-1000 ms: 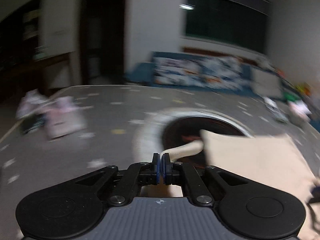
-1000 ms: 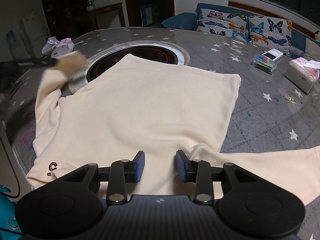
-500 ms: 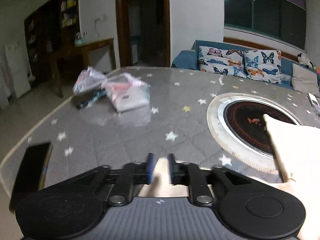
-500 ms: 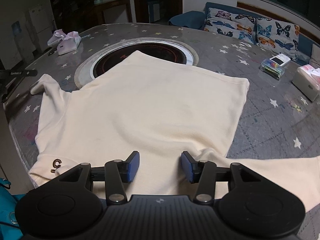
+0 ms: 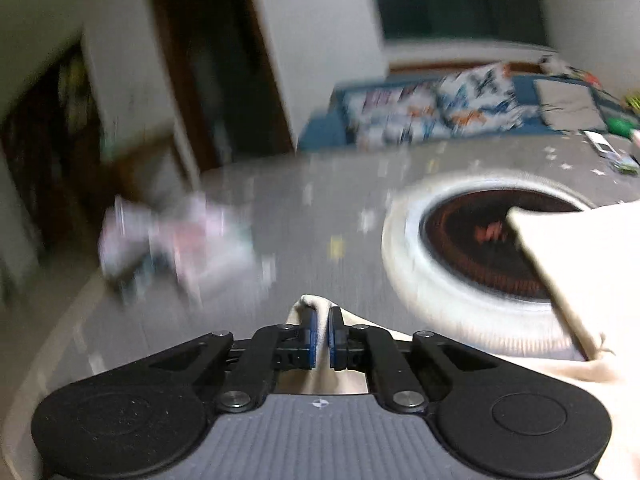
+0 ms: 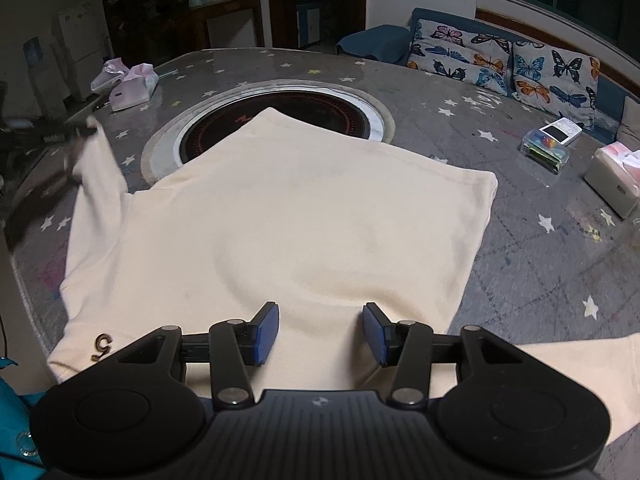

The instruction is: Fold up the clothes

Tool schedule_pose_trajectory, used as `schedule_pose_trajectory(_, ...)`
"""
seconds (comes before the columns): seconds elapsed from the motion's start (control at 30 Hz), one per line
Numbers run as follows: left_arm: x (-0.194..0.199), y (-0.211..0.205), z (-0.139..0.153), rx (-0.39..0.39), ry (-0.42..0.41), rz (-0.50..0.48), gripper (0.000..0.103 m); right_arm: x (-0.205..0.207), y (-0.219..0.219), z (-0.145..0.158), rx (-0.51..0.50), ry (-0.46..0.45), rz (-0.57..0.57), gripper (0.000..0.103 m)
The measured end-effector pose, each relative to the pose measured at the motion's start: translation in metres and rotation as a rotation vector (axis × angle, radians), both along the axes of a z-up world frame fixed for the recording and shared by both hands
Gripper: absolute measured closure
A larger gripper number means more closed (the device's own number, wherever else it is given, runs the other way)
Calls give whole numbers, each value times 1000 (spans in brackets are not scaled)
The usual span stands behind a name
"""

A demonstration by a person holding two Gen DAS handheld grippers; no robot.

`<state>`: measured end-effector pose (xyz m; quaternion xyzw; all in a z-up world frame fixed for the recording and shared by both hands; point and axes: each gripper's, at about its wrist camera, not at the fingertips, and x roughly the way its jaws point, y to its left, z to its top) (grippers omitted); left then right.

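Note:
A cream sweatshirt lies spread on the grey star-patterned table, its hem partly over the round black hob. My right gripper hovers open just above the shirt's near edge, with nothing between its blue pads. My left gripper is shut on the cuff of the left sleeve. The left wrist view is motion-blurred and shows the shirt body to the right. In the right wrist view the left gripper is a dark blur holding the sleeve up at the table's left side.
Pink plastic bags sit at the far left of the table. A clear box with a small device and a tissue box stand at the right. A sofa with butterfly cushions lies beyond. Something teal shows at the near left.
Half a second ago the left gripper stood open around the sleeve lying on the table; now it is shut on the cuff and lifting it. The right gripper has opened a little wider.

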<state>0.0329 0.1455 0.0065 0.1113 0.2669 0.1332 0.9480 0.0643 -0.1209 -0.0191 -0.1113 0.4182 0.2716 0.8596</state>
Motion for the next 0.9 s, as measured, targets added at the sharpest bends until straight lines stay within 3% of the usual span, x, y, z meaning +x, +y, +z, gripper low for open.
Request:
schedule_pose_trajectory(0.07, 0, -11, 0, 95, -31, -41, 95, 3, 0, -2, 1, 3, -8, 56)
schedule_pose_trajectory(0.17, 13, -8, -23, 126, 71, -22, 91, 5, -1, -3, 5, 5, -15, 56)
schedule_pose_trajectory(0.23, 22, 3, -38, 119, 133, 31, 81, 9, -3, -3, 8, 4, -24, 56)
schedule_pose_trajectory(0.4, 23, 11, -28, 78, 111, 82, 80, 29, -14, 3, 6, -10, -74, 58)
schedule_pose_trajectory(0.5, 30, -3, -13, 17, 99, 27, 79, 41, -21, 6, 4, -18, -105, 58)
schedule_pose_trajectory(0.63, 51, -39, -5, -77, 106, -100, 70, 62, -30, 8, -1, -24, -151, 60)
schedule_pose_trajectory(0.7, 64, -60, -7, -84, 124, -161, 68, 76, -35, 7, -6, -23, -178, 64)
schedule_pose_trajectory(0.8, 86, -87, -13, -80, 147, -217, 56, 93, -40, 5, -13, -28, -210, 65)
schedule_pose_trajectory(0.9, 111, -104, -18, -95, 179, -236, 56, 109, -44, 2, 2, -32, -239, 68)
